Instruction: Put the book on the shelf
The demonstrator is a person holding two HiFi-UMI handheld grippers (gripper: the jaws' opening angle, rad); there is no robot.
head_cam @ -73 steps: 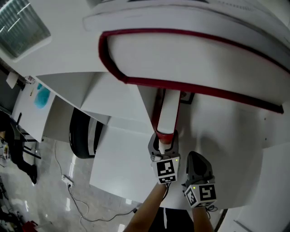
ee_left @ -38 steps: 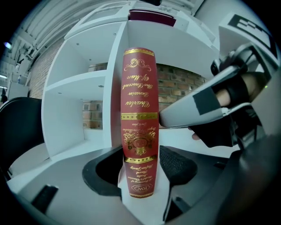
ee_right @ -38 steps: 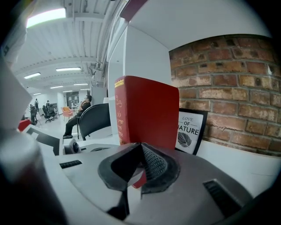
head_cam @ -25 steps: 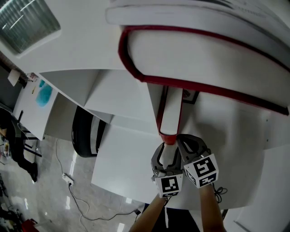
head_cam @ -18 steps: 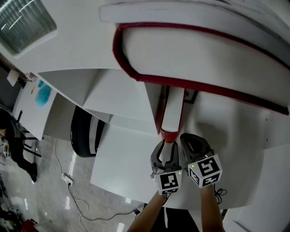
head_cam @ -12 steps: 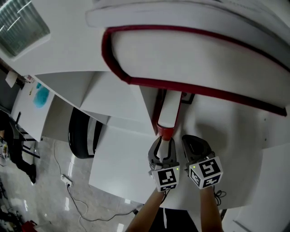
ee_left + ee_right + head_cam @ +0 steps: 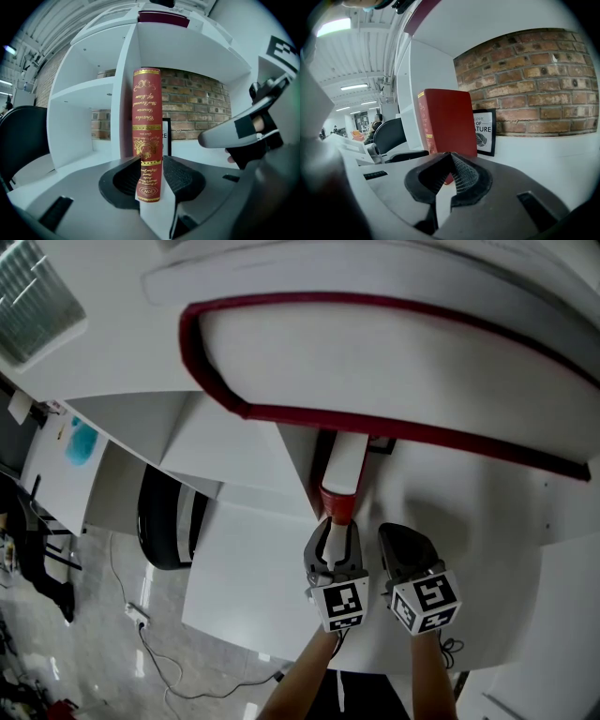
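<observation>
Two bits of writing showed: gold script ran down the red spine of the book [image 7: 147,140], too ornate to read, and the framed print [image 7: 483,131] behind it, against the brick wall [image 7: 525,79], bore "OF" above "ATURE" and a leaf. The book stood upright in the white shelf [image 7: 187,51], just beside its upright divider, and the left claw [image 7: 150,168], pointing nearly level, had just been closing its jaws and gripped the foot of the spine. The right claw [image 7: 449,157] hung just beside the left one, tipped slightly downward, its jaws clenched on nothing.
</observation>
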